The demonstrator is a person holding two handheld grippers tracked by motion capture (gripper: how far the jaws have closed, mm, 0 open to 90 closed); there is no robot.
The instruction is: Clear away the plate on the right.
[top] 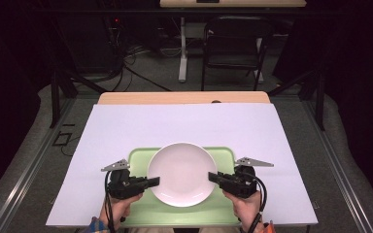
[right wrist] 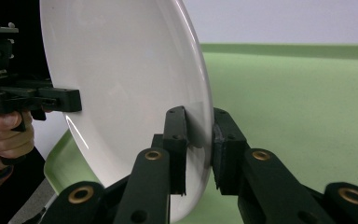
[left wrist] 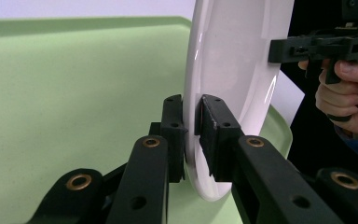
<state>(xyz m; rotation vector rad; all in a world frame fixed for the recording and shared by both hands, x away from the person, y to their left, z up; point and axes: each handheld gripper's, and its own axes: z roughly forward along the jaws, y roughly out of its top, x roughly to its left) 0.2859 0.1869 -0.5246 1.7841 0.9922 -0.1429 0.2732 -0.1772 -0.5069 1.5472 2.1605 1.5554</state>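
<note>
While gripped both sides | round glossy white plate (top: 182,173) | smooth green tray (top: 141,156)

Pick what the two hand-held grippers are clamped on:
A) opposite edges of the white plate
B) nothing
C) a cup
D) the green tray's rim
A: the left hand-held gripper and the right hand-held gripper each pinch the white plate rim above the green tray.

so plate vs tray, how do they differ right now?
The plate is white, round and glossy; the tray is pale green, rectangular with rounded corners, and matte. The plate is smaller and sits within the tray's outline. The left gripper and right gripper each clamp the plate's rim on opposite sides; neither grips the tray. Both are empty.
</note>
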